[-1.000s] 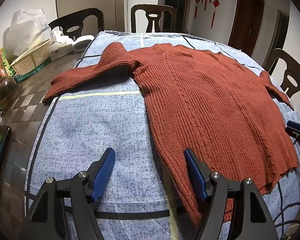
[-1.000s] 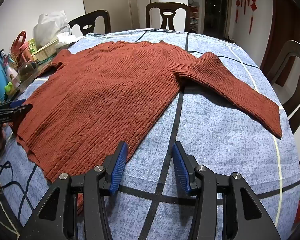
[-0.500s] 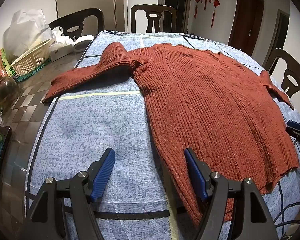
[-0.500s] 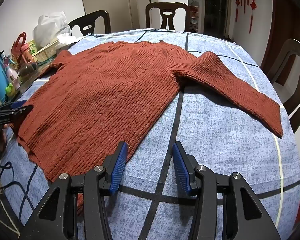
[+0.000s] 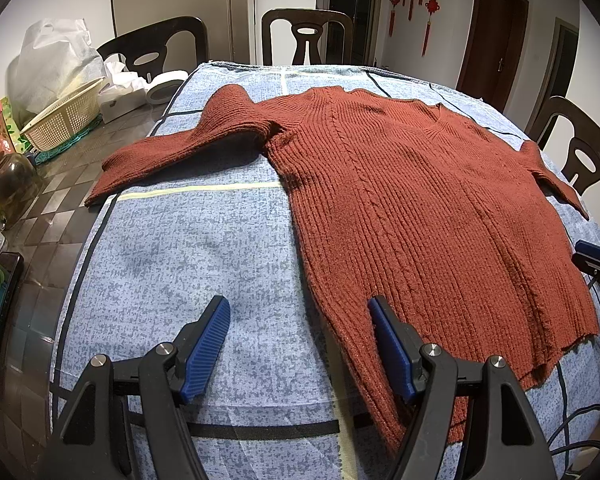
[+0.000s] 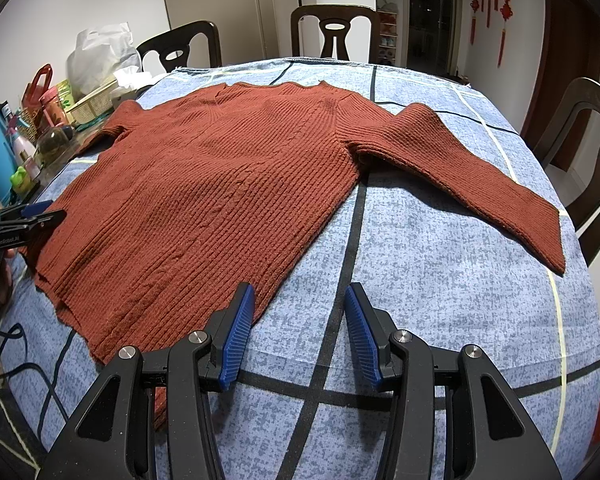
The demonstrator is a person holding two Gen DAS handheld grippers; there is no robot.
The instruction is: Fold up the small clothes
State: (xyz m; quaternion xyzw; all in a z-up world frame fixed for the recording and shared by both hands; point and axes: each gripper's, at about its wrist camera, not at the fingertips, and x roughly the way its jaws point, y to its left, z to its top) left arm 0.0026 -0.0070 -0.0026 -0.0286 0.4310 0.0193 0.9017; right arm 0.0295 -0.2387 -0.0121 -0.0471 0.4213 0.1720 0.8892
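my left tool (image 5: 298, 320) and right tool (image 6: 300, 306) both gape apart, gripping nothing, at the near hem corners of the rust-red sweater (image 5: 412, 200), spread flat on the blue-clothed bench (image 5: 204, 248).

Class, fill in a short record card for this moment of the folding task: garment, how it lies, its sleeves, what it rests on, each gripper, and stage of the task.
garment: rust-red ribbed knit sweater
how it lies: spread flat, unfolded, hem toward the cameras
sleeves: both stretched outward; left sleeve, right sleeve
surface: blue speckled cloth with dark and pale lines covering the table
left gripper: jaws open, at the sweater's left hem edge, holding nothing
right gripper: jaws open, at the right hem edge, holding nothing
stage: no fold made yet
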